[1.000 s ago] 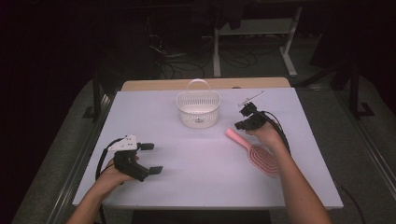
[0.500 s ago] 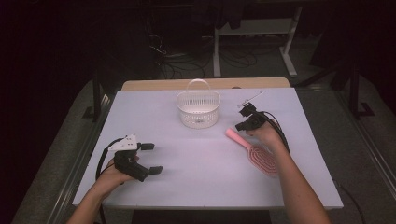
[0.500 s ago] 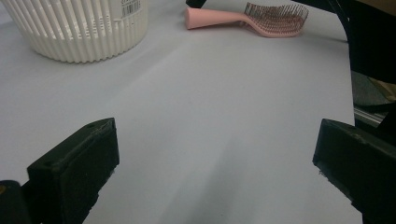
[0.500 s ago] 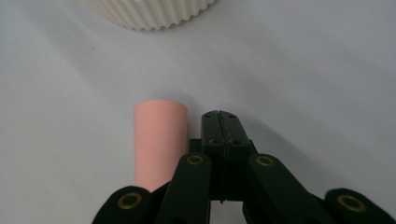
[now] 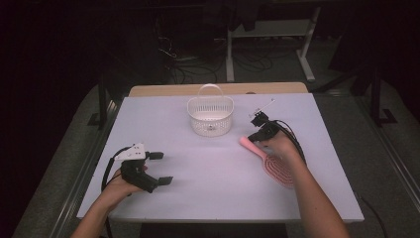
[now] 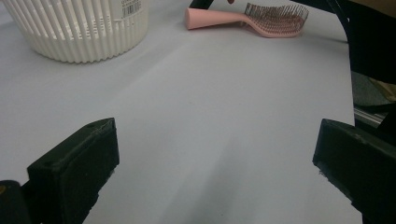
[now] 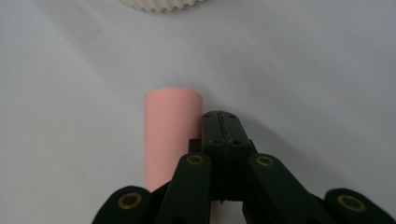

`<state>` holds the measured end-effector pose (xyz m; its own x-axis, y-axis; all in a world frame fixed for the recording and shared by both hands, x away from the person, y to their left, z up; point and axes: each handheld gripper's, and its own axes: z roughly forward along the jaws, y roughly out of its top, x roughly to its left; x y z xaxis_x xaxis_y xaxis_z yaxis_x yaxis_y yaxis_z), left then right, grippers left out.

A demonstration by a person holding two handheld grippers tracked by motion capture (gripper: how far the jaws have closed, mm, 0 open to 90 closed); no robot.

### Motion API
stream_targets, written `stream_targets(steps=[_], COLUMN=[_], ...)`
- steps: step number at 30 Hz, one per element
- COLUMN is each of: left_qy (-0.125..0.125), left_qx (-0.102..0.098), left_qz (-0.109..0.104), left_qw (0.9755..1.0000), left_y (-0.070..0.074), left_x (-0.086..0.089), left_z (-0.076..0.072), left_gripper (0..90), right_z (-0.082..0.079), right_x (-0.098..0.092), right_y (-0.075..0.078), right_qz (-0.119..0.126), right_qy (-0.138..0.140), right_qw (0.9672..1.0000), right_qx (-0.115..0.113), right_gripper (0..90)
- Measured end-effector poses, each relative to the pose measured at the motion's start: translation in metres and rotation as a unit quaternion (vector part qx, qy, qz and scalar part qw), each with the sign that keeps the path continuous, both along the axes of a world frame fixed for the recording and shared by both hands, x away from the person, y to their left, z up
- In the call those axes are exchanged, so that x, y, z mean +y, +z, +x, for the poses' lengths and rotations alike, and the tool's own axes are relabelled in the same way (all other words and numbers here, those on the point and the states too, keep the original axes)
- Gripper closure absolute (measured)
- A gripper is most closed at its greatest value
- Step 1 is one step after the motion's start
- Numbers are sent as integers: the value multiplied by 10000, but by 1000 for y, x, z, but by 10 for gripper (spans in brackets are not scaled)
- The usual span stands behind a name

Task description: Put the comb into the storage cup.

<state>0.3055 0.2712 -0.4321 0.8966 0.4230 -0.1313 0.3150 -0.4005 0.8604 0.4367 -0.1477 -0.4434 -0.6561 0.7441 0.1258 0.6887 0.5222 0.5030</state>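
the right gripper (image 7: 219, 122), jaws pressed together on nothing, sat just beside the pink hairbrush (image 7: 169, 130) handle, while the left gripper (image 5: 159, 168) rested with jaws wide apart.

Unreadable barcode label on white basket (image 6: 79, 28)

This looks like a lab or recording room rather than a home. A plain white table (image 5: 213, 198) stands alone on a grey floor (image 5: 381, 163), with a wooden board (image 5: 163, 90) along its far edge. Beyond that edge the room is dark; loose cables (image 5: 190, 69) trail over the floor around what seem to be the legs of a white metal stand (image 5: 270, 32).
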Motion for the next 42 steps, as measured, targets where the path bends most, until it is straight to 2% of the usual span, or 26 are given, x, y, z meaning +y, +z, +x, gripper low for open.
stream_targets(steps=[15,29,42], left_qy=[-1,1,10], left_qx=[-9,-21,-25], left_qz=[7,8,6], left_qw=[10000,10000,10000], left_y=[0,0,1], left_x=[0,0,-1], left_z=[-1,-1,-2], left_gripper=[1,1,1], right_z=[-4,-17,-39], right_x=[10,32,57], right_y=[0,0,-2], right_qz=[-1,47,151], right_qy=[168,573,1053], right_qw=[9999,9983,9943], right_qx=[-1,43,27], right_gripper=[888,888,888])
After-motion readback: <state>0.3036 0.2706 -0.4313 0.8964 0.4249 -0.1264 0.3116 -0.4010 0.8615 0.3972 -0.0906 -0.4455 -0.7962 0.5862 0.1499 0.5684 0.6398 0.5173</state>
